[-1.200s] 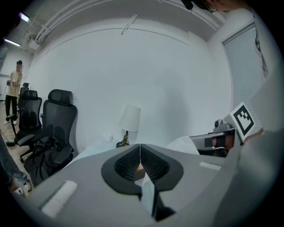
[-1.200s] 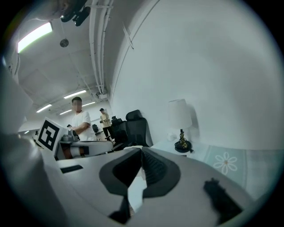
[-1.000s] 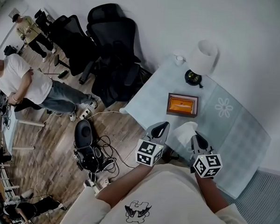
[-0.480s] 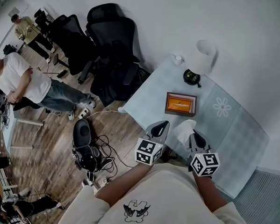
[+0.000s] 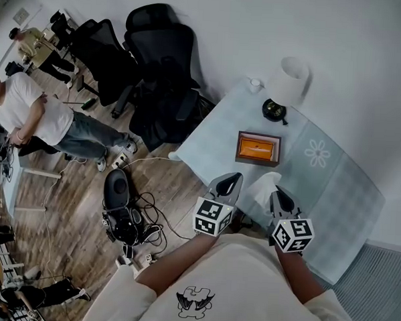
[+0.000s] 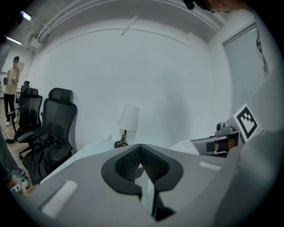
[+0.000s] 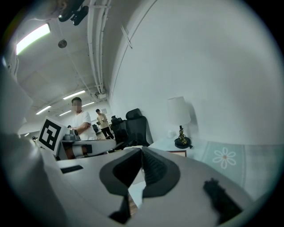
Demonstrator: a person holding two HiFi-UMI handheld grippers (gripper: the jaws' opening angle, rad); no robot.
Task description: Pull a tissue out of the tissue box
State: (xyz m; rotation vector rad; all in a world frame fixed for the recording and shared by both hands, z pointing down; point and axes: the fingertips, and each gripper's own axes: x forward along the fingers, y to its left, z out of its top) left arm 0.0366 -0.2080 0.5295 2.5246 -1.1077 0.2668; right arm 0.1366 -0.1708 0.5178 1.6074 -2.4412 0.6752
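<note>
A brown tissue box [image 5: 258,148] with an orange top lies on the pale blue tablecloth [image 5: 332,197]; its edge also shows in the right gripper view [image 7: 177,153]. Near the table's front edge my right gripper [image 5: 277,192] is shut on a white tissue [image 5: 263,186], which hangs off its tip toward the left, clear of the box. That tissue [image 6: 184,146] also shows in the left gripper view. In its own view the right gripper [image 7: 141,150] has its tips together. My left gripper [image 5: 234,179] hovers beside it over the table's corner, shut with nothing in it [image 6: 140,146].
A white-shaded lamp [image 5: 288,84] and a small white cup [image 5: 256,85] stand at the table's far end. Black office chairs [image 5: 161,74] crowd the table's left. A bag and cables [image 5: 121,206] lie on the wooden floor. People [image 5: 35,117] stand far left.
Both grippers and the tissue have kept their places. A person at the far left has shifted a little.
</note>
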